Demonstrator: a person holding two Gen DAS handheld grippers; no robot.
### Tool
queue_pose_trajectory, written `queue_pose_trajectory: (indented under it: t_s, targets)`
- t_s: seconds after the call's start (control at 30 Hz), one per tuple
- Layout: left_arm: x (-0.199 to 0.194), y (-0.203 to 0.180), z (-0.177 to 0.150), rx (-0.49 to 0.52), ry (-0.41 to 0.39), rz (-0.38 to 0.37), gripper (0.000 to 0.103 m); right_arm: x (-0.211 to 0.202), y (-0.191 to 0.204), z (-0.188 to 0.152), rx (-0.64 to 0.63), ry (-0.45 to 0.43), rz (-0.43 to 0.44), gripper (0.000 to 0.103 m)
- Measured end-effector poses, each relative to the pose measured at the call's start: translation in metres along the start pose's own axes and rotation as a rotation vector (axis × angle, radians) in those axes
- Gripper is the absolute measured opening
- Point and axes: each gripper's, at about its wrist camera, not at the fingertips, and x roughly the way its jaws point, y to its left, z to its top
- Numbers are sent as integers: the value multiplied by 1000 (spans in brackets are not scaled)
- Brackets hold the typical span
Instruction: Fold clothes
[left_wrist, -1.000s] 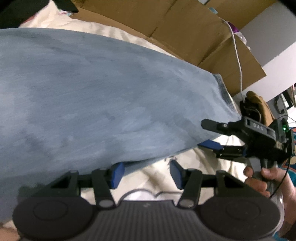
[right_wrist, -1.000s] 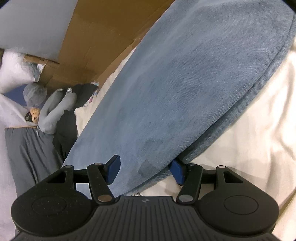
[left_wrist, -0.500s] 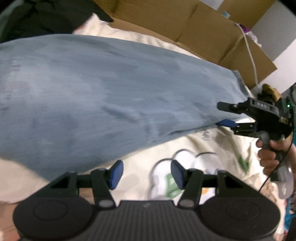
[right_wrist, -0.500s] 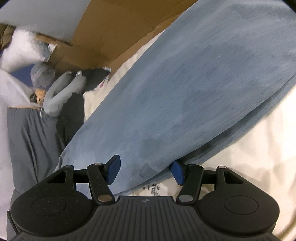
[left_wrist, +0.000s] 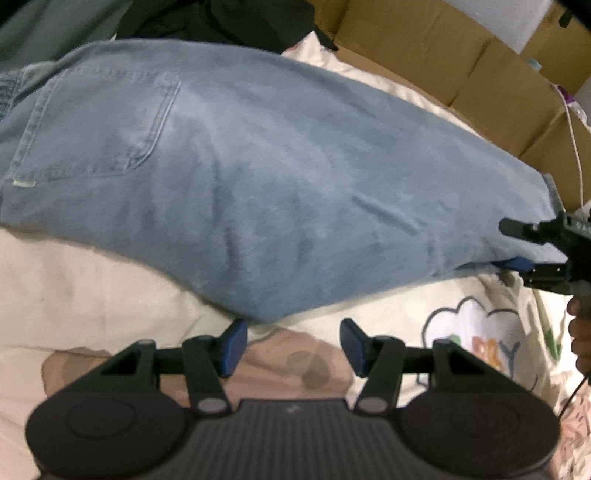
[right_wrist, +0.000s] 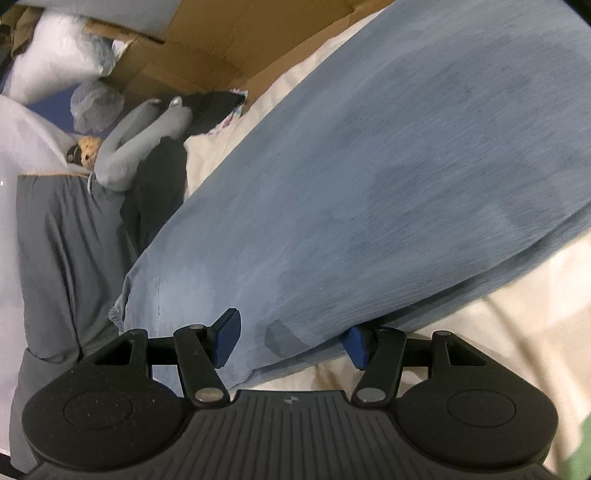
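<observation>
Light blue jeans (left_wrist: 277, 192) lie flat across a cream printed bedsheet (left_wrist: 92, 280), back pocket (left_wrist: 99, 125) at the left. My left gripper (left_wrist: 290, 341) is open just short of the jeans' near edge, with only sheet between its blue pads. At the leg end, my right gripper (left_wrist: 509, 244) straddles the denim, one finger above it and one blue pad below. In the right wrist view the jeans (right_wrist: 388, 184) run from between that gripper's (right_wrist: 290, 338) wide-apart pads up to the right, with the hem (right_wrist: 122, 306) at the left. The pads do not press on the cloth.
Brown cardboard (left_wrist: 443, 55) stands along the far side of the bed, with a white cable (left_wrist: 576, 140) hanging over it. Dark clothes (left_wrist: 229, 22) lie beyond the jeans. A grey stuffed shape (right_wrist: 144, 144) and a grey cloth (right_wrist: 62, 240) are at the left. A hand (left_wrist: 580, 332) holds the right gripper.
My left gripper has drawn back off the jeans' edge and swung left, so the back pocket shows. The right gripper shifted along the leg end; the hem now shows beside it.
</observation>
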Motion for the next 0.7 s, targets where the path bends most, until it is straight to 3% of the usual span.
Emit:
queue_pose_trajectory:
  t_s: [0.37, 0.5, 0.7]
  targets:
    - [18, 11, -6, -20, -68, 38, 61, 26, 20, -5, -25, 35, 5, 64]
    - [6, 22, -1, -68, -118, 21, 43, 34, 29, -7, -28, 47, 18, 64]
    - [-20, 32, 12, -121, -206, -15, 43, 46, 40, -10, -45, 79, 31, 64]
